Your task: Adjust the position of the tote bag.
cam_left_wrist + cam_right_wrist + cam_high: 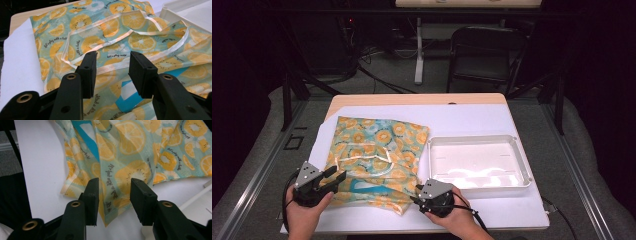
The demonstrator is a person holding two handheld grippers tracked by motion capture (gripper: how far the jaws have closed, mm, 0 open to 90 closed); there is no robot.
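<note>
The cloth (374, 162), printed with orange slices on pale teal, lies crumpled on the left half of the white mat (472, 120), with a pale ribbon edge looping across its middle and a bright blue patch near its front hem. From the middle of the table it sits toward nine o'clock, reaching forward to the near edge.

At the cloth's seven o'clock corner sits the left gripper (337, 177), held in the person's left hand (304, 210). In the left gripper view the jaws stand apart over the ribbon trim and the blue patch, pads pressing on nothing: released.

At the cloth's five o'clock corner comes the right gripper (414, 199), in the right hand (457, 212). In the right gripper view a pointed fold of the cloth (112, 182) lies between the jaws, with a clear gap on each side of it. The pads do not pinch it: released as well.

Out at three o'clock from the cloth lies the shallow white tray (522, 165), just beside the fabric's right edge. Beyond the table at twelve o'clock, a dark chair (487, 55) stands on the grey floor.
</note>
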